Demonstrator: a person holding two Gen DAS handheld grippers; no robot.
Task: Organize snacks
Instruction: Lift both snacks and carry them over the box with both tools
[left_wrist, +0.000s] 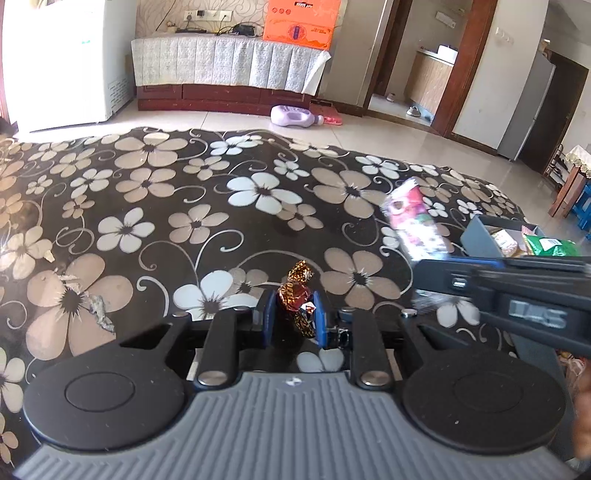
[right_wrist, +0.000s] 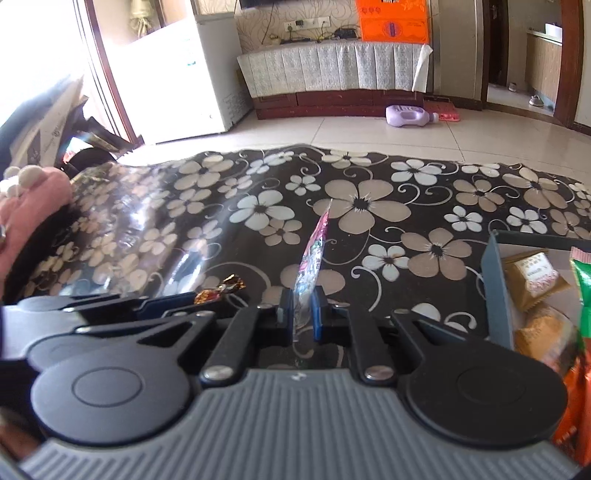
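My left gripper (left_wrist: 294, 314) is shut on a candy in a brown and gold twisted wrapper (left_wrist: 299, 275), held just above the floral tablecloth (left_wrist: 147, 206). My right gripper (right_wrist: 303, 314) is shut on a thin pink snack packet (right_wrist: 314, 254), which I see edge-on and standing upright. In the left wrist view the same packet (left_wrist: 410, 218) shows its pink printed face, blurred, in front of the right gripper's black body (left_wrist: 517, 291). A grey box (right_wrist: 496, 273) at the right holds gold-wrapped snacks (right_wrist: 532, 277) and a green bag (right_wrist: 583, 291). The candy (right_wrist: 221, 290) also shows to the left in the right wrist view.
The table's far edge (left_wrist: 258, 131) drops to a tiled floor with a purple bottle (left_wrist: 295, 116) lying on it. A cabinet under a lace cloth (left_wrist: 229, 62), an orange carton (left_wrist: 301, 24) and a white freezer (left_wrist: 66, 62) stand beyond. A pink sleeve (right_wrist: 29, 221) is at the left.
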